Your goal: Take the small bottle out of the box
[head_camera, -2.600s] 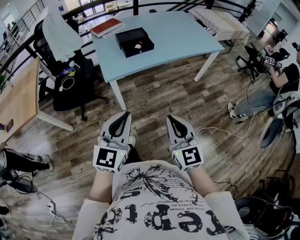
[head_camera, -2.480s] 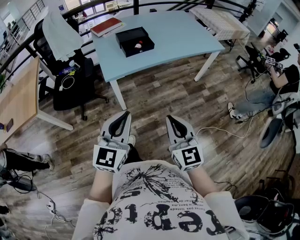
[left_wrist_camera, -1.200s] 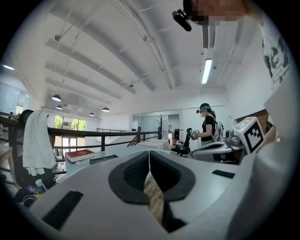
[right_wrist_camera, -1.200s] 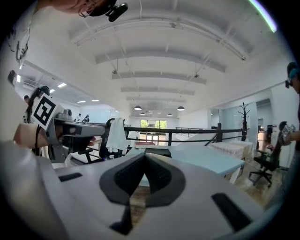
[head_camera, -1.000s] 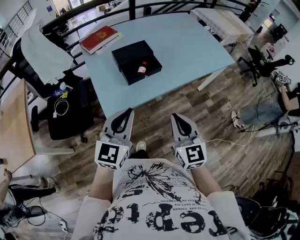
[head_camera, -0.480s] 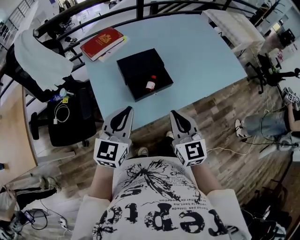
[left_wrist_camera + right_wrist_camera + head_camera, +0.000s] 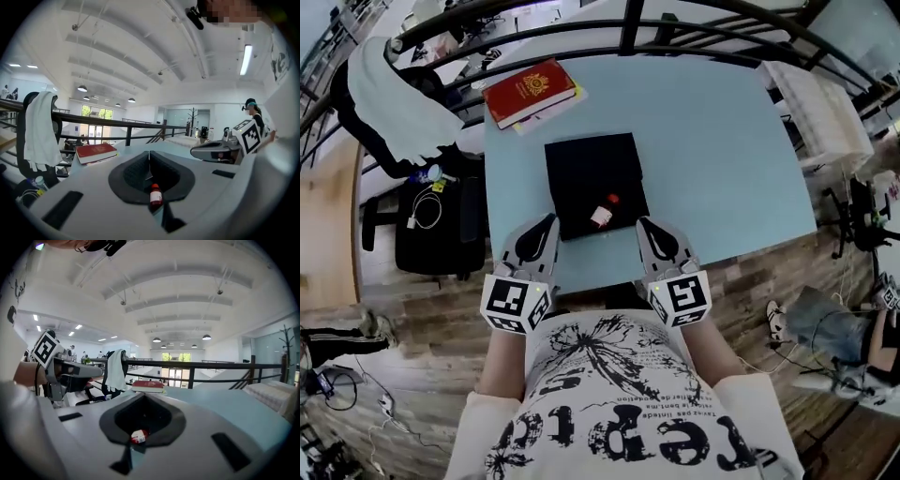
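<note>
The light blue tabletop (image 7: pixel 722 141) carries an open black box (image 7: pixel 581 169) near its front edge. Left of the box, off the tabletop, stands a dark chair (image 7: pixel 441 211) draped with a white cloth (image 7: pixel 394 94). A red book (image 7: pixel 530 91) lies beyond the box's far left corner, apart from it. The left gripper (image 7: pixel 549 220) points at the box's near left corner, its jaws pressed together with nothing between them. The right gripper (image 7: pixel 642 223) points at the box's near right corner, its jaws also together and empty. The small bottle (image 7: pixel 602 214) lies on its side inside the box, in its near right part, with the red cap toward the far side.
</note>
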Action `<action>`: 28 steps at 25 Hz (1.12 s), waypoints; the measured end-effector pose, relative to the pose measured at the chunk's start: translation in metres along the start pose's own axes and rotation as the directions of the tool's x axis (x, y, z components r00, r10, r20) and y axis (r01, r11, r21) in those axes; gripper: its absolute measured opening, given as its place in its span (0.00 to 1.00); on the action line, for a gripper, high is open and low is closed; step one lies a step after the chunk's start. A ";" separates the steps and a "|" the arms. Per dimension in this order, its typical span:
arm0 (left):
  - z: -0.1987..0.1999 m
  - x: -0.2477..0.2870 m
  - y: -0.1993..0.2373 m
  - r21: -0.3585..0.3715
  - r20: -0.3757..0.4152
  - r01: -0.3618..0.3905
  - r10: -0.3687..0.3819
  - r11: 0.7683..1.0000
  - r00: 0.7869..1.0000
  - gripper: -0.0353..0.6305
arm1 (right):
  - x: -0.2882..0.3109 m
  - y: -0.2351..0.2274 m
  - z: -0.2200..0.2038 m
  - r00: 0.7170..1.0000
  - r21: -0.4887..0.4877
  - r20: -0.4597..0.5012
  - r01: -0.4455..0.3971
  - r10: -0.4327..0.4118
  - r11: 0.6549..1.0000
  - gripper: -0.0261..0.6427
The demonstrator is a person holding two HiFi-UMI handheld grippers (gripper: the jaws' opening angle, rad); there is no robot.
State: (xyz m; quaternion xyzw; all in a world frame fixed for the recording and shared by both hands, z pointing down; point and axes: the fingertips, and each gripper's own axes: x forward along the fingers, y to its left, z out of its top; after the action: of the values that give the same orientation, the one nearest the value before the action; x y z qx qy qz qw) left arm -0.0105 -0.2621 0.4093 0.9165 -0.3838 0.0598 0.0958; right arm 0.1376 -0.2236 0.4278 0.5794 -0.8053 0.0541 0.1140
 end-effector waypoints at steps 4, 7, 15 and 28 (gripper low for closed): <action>0.001 0.037 0.001 -0.039 -0.016 -0.095 0.094 0.995 0.995 0.09 | 0.027 -0.044 0.009 0.996 -0.014 -0.002 -0.090 0.090 0.996 0.06; -0.011 0.057 -0.001 -0.073 -0.060 -0.183 0.179 0.980 0.982 0.09 | 0.043 -0.067 0.008 0.985 -0.020 -0.007 -0.172 0.172 0.985 0.06; -0.083 0.117 -0.021 -0.042 -0.335 -0.229 0.202 0.973 0.920 0.16 | 0.069 -0.104 -0.009 0.954 -0.020 -0.039 -0.298 0.297 0.954 0.06; -0.179 0.171 -0.032 -0.021 -0.643 -0.071 0.041 0.997 0.765 0.42 | 0.083 -0.134 -0.042 0.941 0.026 -0.099 -0.323 0.324 0.946 0.06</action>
State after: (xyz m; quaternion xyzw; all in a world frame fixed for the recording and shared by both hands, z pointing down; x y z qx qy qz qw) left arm 0.1253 -0.3183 0.6111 0.8267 -0.3565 0.3635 0.2393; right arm 0.2442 -0.3344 0.4831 0.4363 -0.8823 0.1052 0.1417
